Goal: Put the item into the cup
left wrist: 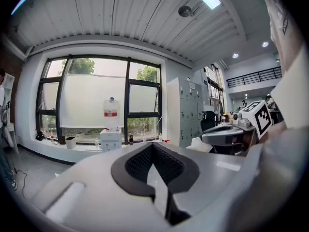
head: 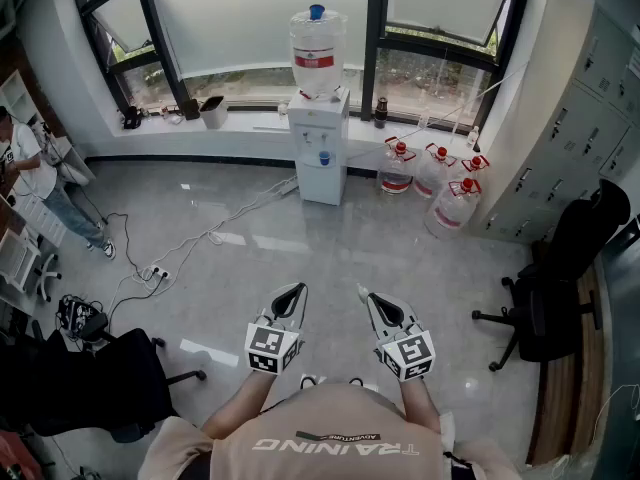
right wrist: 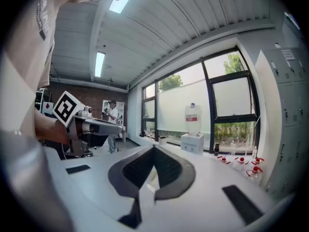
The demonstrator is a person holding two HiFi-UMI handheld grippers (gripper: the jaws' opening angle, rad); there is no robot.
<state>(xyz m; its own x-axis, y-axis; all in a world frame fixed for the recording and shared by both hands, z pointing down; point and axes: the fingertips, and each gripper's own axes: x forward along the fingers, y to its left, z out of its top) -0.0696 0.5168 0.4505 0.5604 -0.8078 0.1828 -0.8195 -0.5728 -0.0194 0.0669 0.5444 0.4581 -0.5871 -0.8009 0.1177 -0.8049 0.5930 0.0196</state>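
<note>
Clearly nothing is begun yet: my left claw [head: 297,289] and right claw [head: 365,291] are both closed and empty above the floor [head: 350,238], and neither item nor cup shows in any view.

A white water dispenser [head: 322,158] stands on the grey floor [head: 250,288] against the window wall, with a large clear bottle [head: 317,43] seated on top. Just right of it, several red-capped water jugs [head: 440,183] cluster on the floor. Farther right are grey lockers [head: 590,108] and a black office chair [head: 560,288]. Left of the dispenser a small bin [head: 213,111] sits on the sill, and cables [head: 180,248] trail across the floor toward a standing person [head: 35,183].
</note>
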